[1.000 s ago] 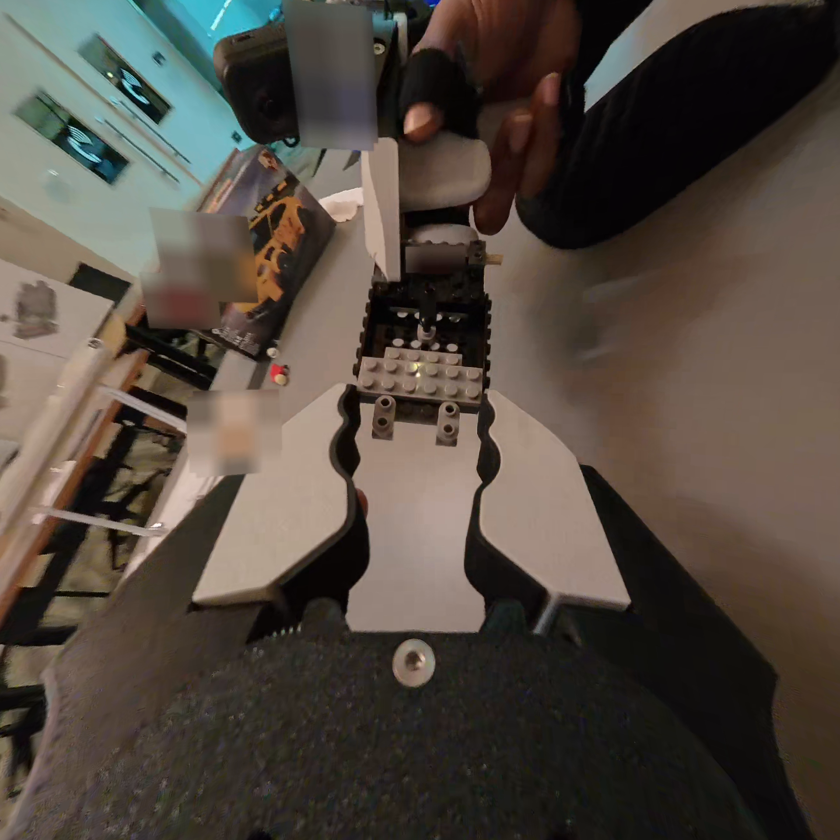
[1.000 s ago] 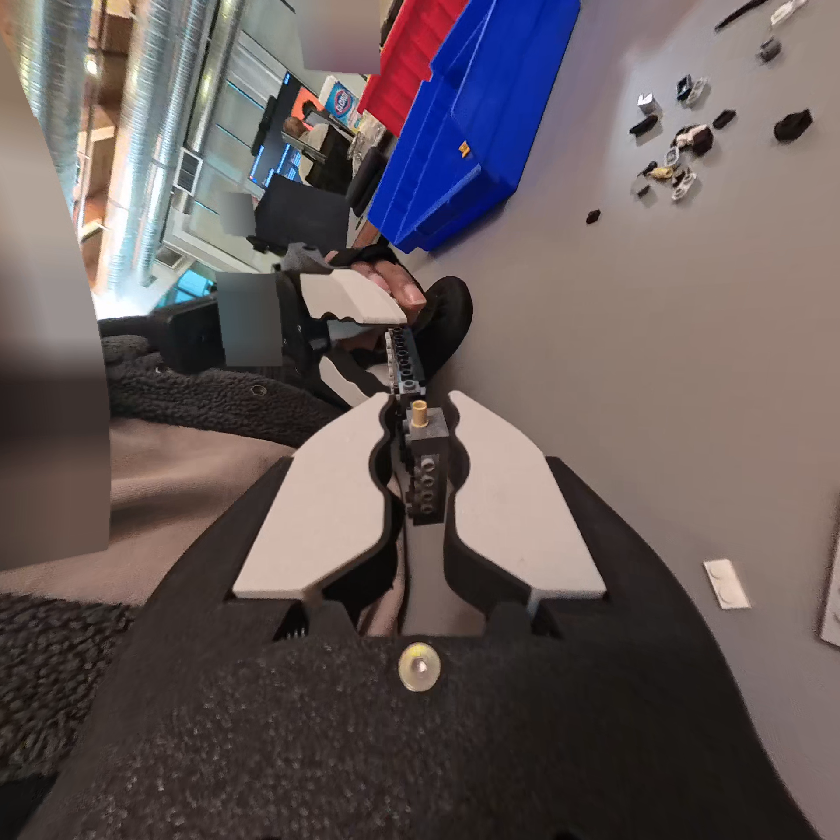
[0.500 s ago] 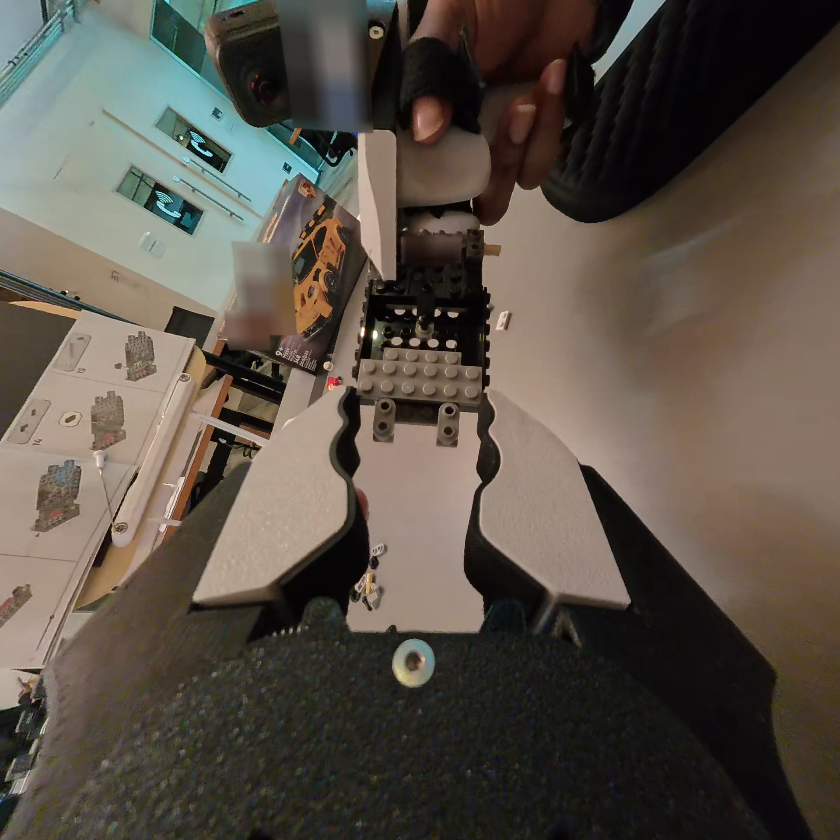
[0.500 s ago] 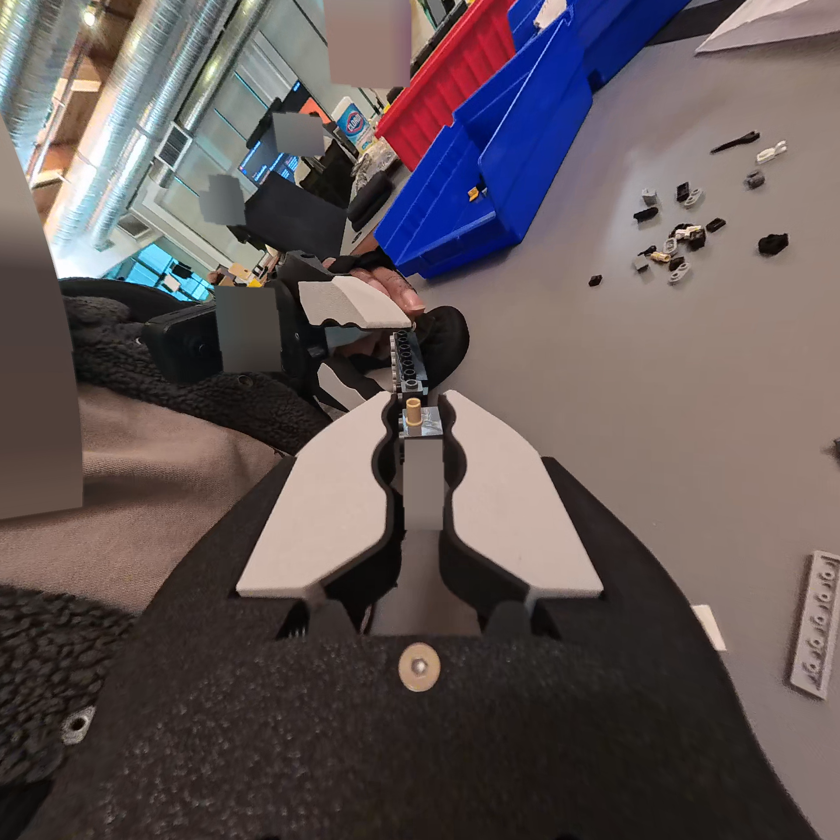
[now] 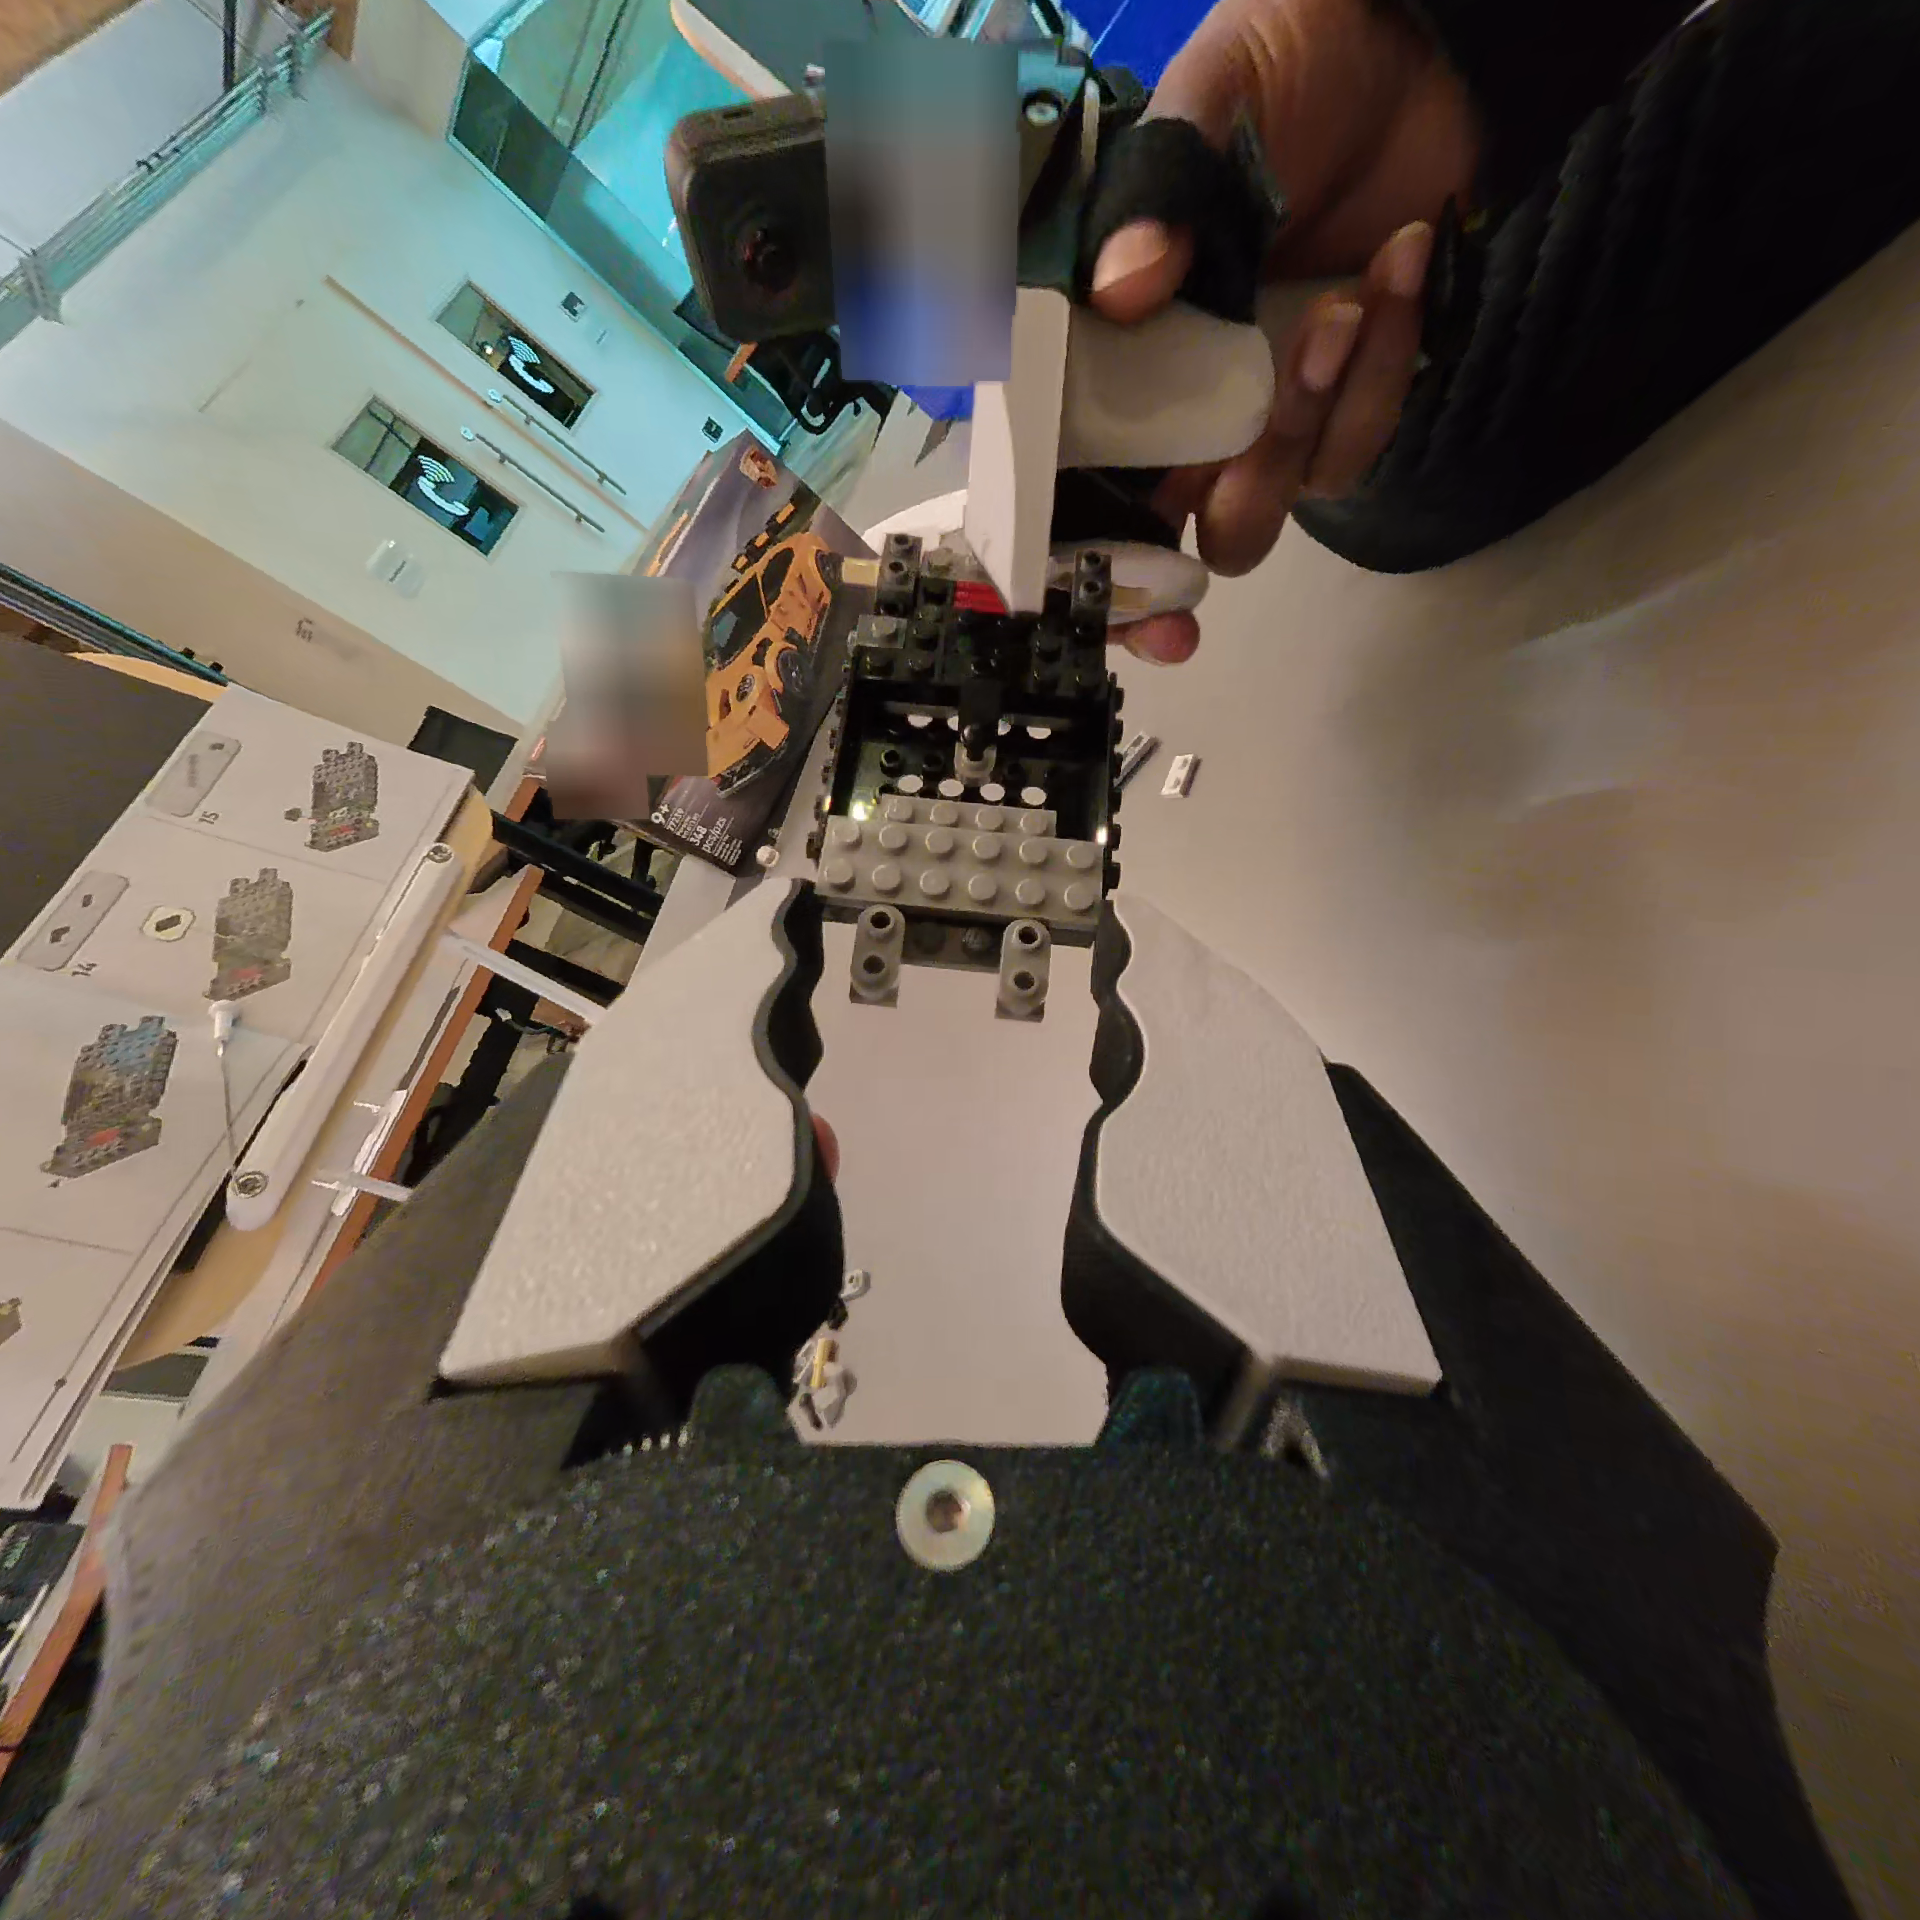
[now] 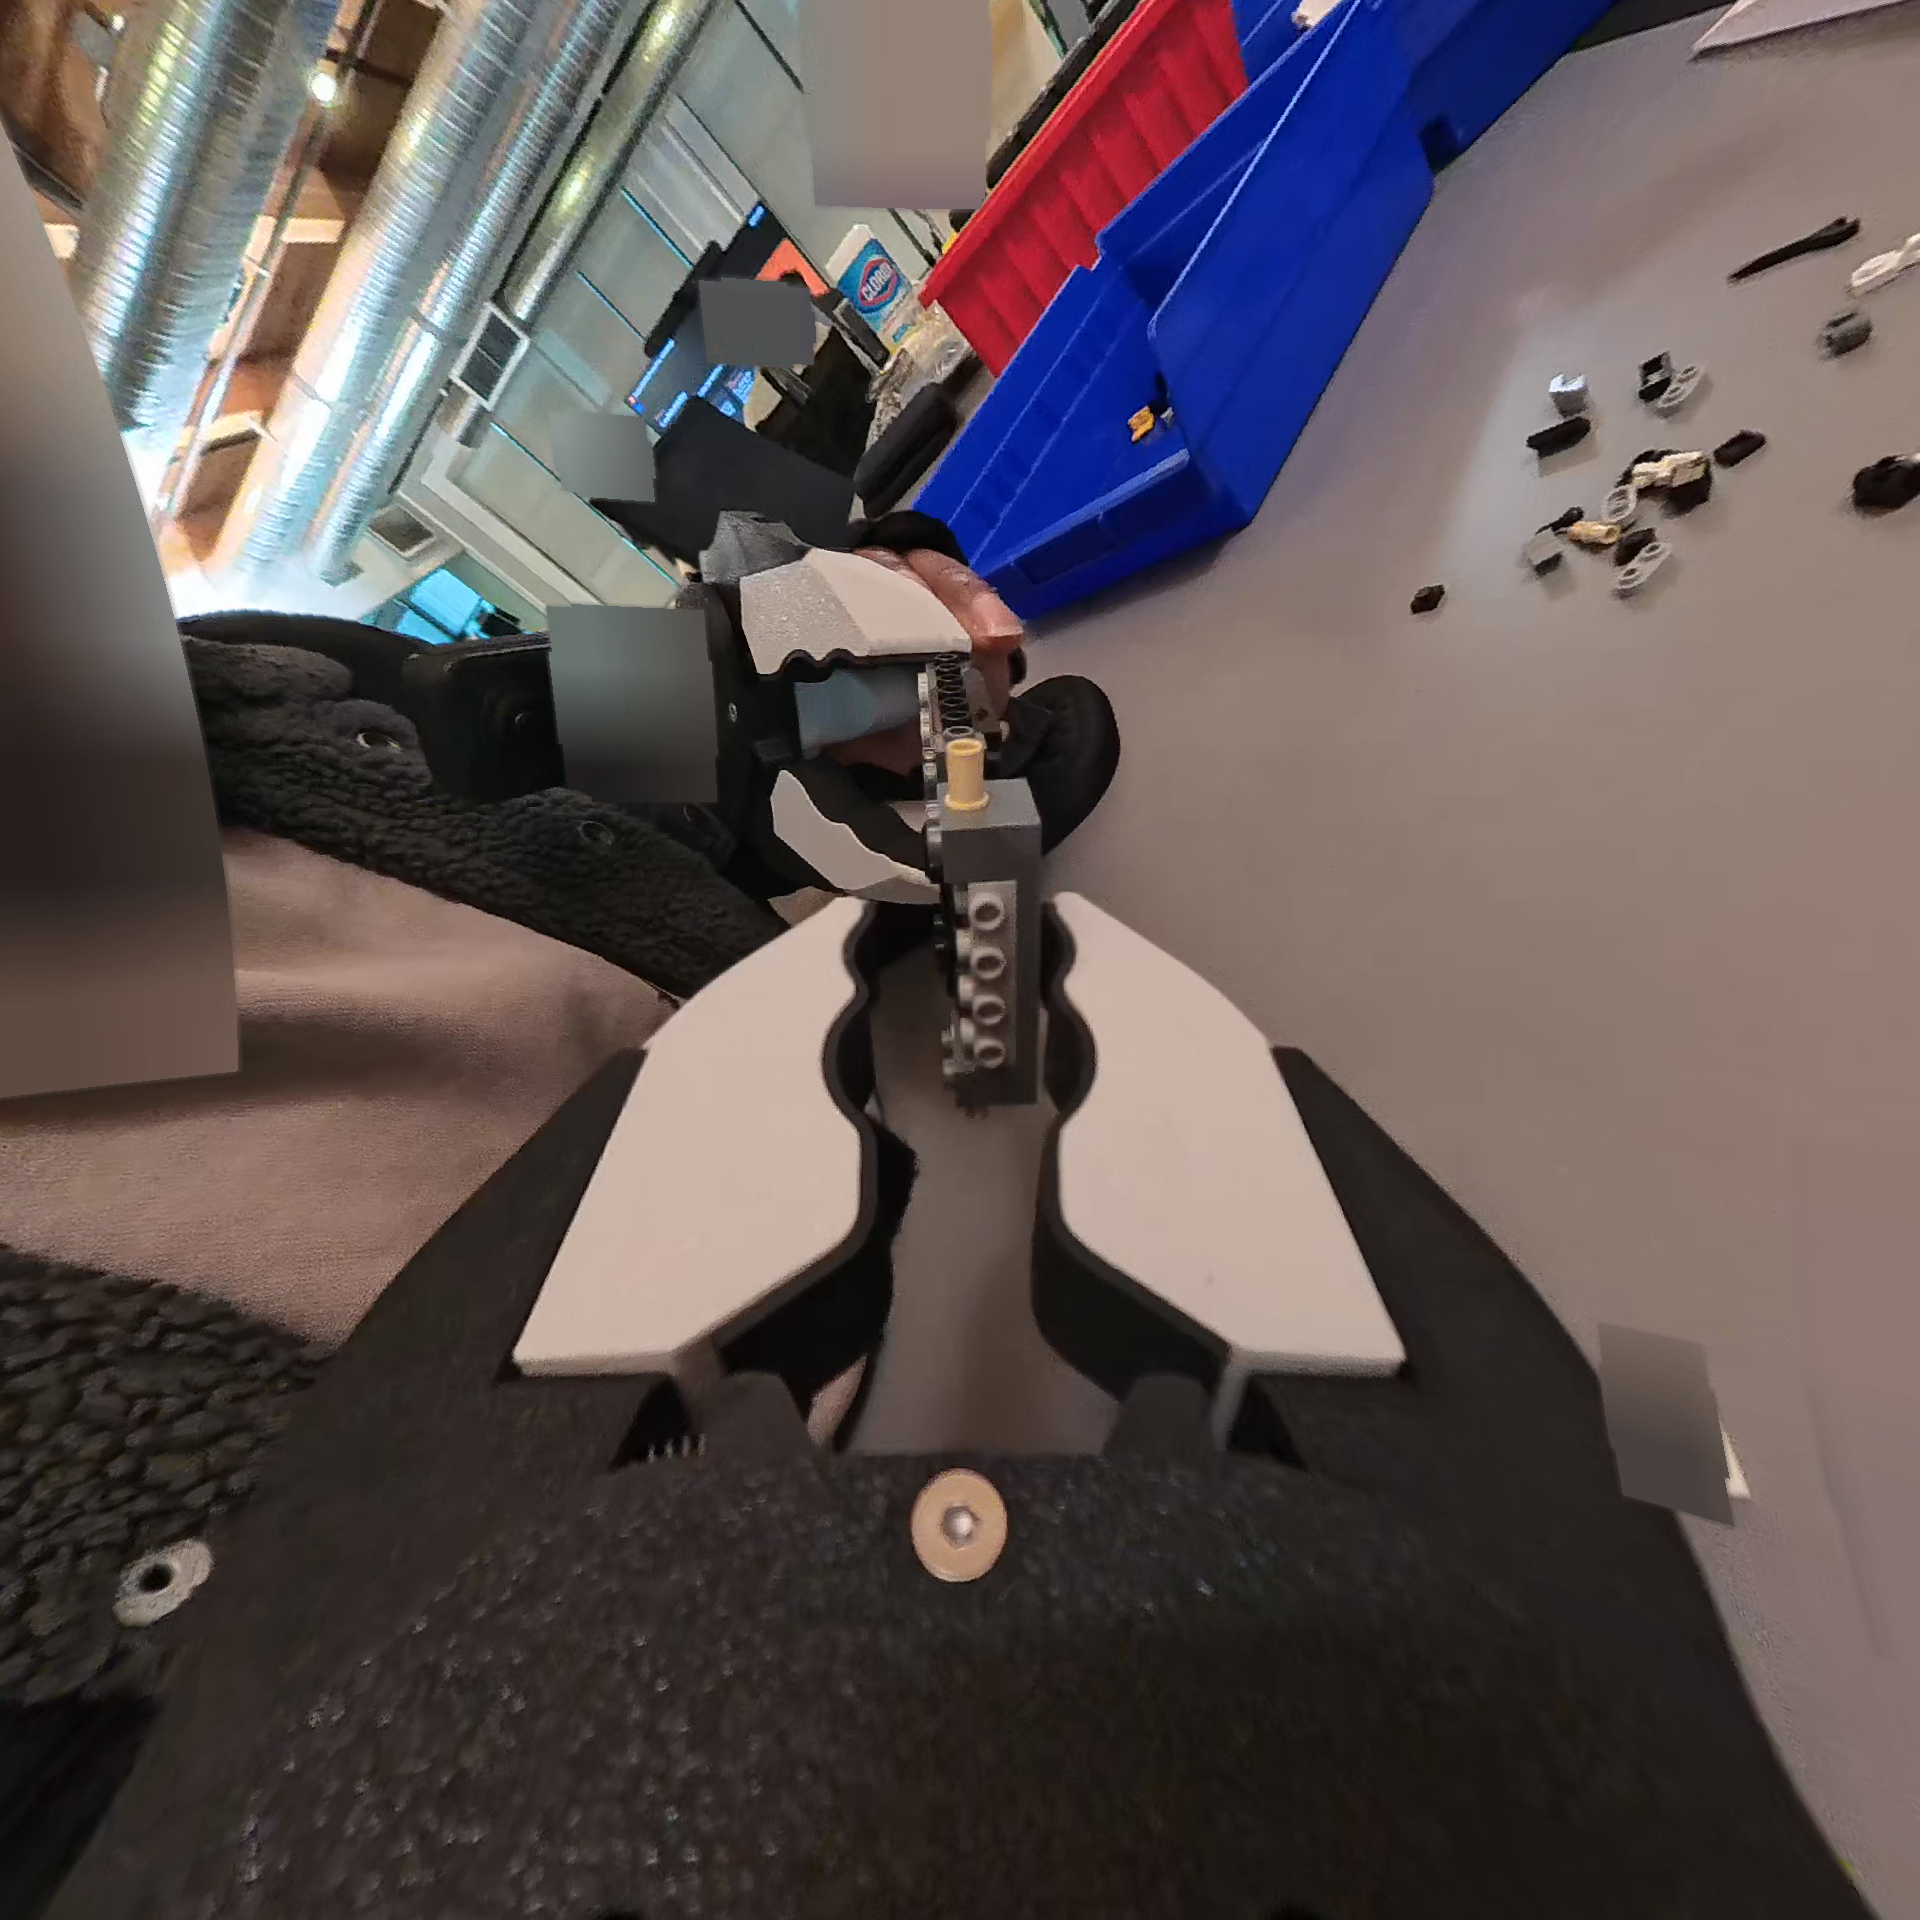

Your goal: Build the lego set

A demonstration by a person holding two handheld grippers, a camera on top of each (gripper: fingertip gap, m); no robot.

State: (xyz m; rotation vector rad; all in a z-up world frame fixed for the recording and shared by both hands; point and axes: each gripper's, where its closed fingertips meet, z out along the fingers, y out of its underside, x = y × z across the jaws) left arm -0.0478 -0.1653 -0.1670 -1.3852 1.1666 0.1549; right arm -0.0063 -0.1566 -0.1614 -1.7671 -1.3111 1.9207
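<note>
Together, the left tool [image 5: 956, 935] and right tool [image 6: 951, 935] are each clamped on opposite ends of the black and grey lego chassis [image 5: 971, 790], holding it above the grey tabletop [image 6: 1558, 935], likely to steady it for pressing parts together.

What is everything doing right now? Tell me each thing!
left gripper: shut on the lego model's near end.
right gripper: shut on the model's far end.
lego model: half built, held in the air.
instruction booklet: open.
blue bins: tops open.
loose pieces: scattered on the table.
</note>
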